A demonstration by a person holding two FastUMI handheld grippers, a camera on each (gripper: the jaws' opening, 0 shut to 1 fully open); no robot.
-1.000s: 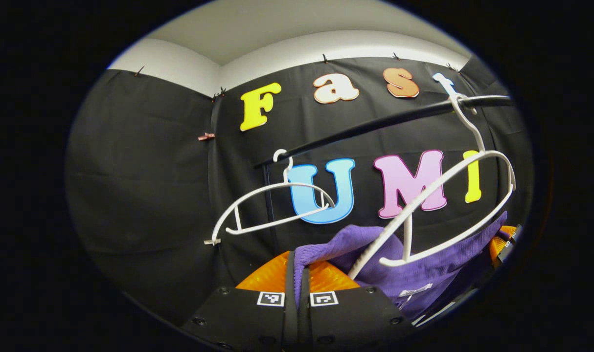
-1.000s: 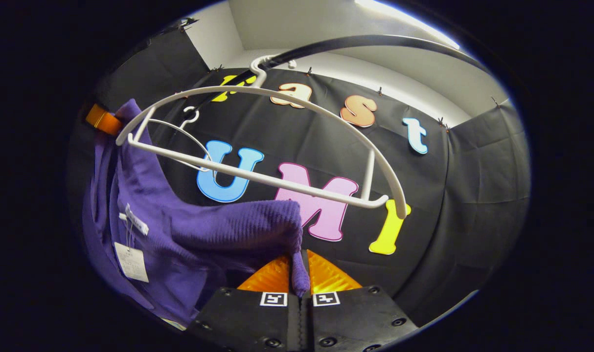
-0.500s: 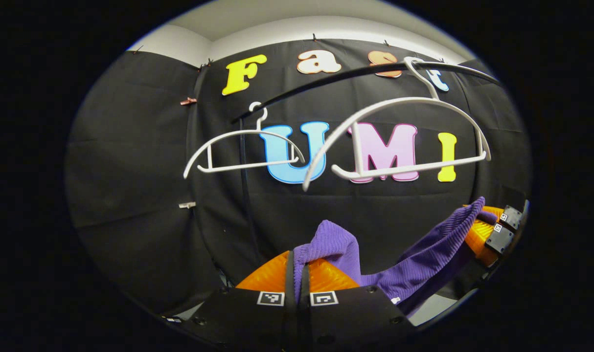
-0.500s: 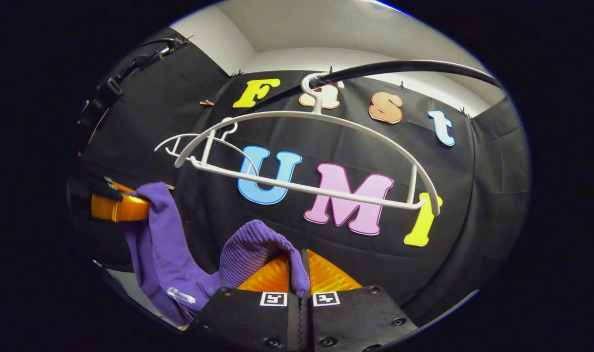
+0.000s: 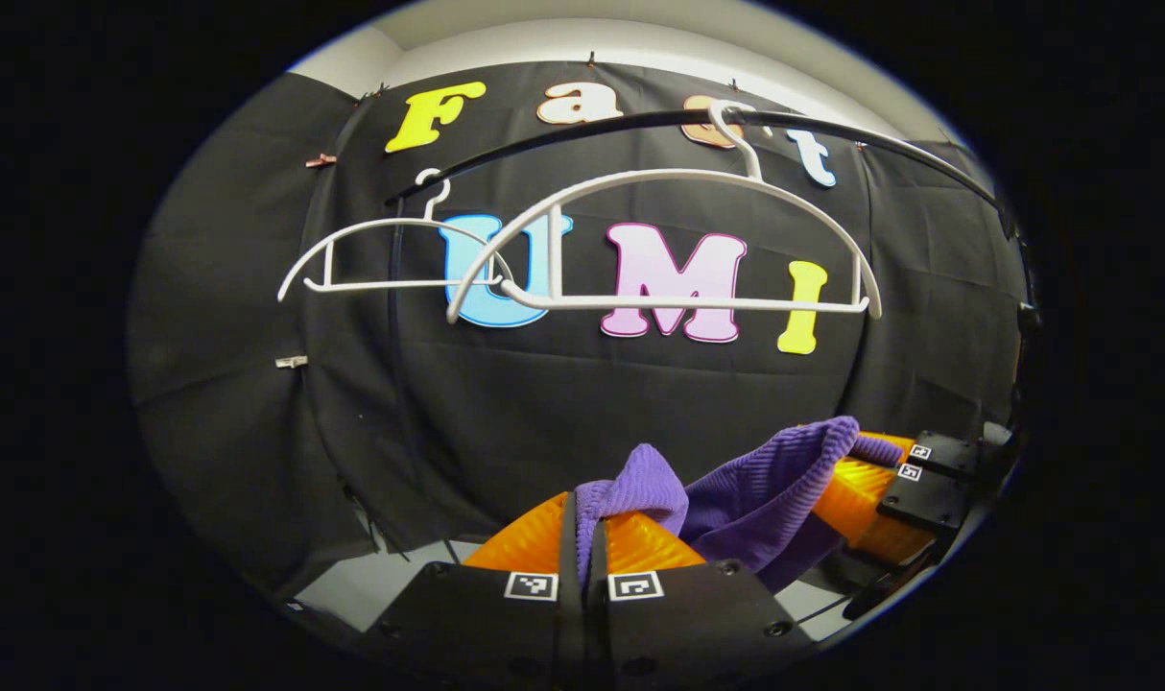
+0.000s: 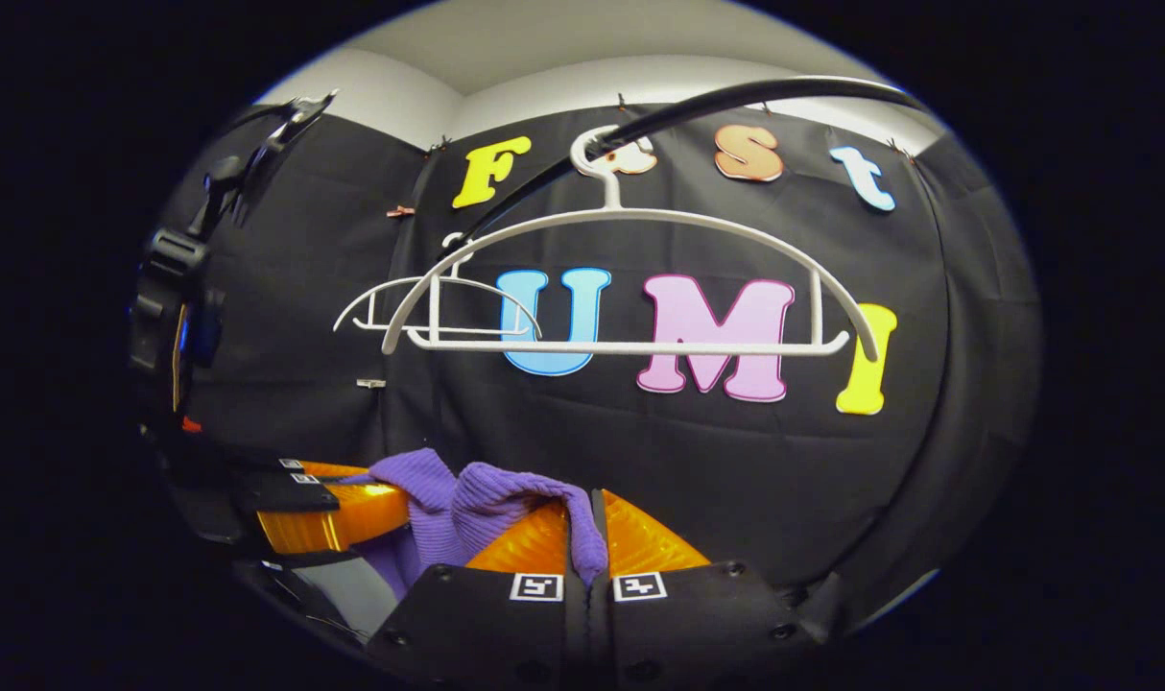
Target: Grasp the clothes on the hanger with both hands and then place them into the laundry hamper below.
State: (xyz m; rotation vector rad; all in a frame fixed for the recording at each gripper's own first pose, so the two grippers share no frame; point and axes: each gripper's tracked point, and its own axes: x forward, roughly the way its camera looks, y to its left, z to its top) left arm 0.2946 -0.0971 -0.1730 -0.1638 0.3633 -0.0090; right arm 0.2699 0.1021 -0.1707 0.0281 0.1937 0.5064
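Observation:
A purple knit garment (image 5: 755, 489) hangs slack between my two grippers, off the hanger. My left gripper (image 5: 583, 523) is shut on one bunched end of it at the bottom of the left gripper view. My right gripper (image 6: 588, 537) is shut on the other end (image 6: 506, 494) at the bottom of the right gripper view. The right gripper (image 5: 856, 475) also shows low at the right of the left gripper view; the left gripper (image 6: 405, 499) shows low at the left of the right gripper view. The bare white hanger (image 6: 630, 347) hangs level on the black rail (image 6: 736, 98) above.
A second bare white hanger (image 5: 381, 284) hangs farther along the rail (image 5: 582, 130), partly behind the first (image 5: 678, 305). A pale floor patch (image 5: 371, 585) shows low in the left gripper view. A black strap and clip (image 6: 175, 259) hang at the left of the right gripper view.
Both grippers have come down and drawn closer together with the garment, which has left the hanger. The hanger has swung back to level on the rail.

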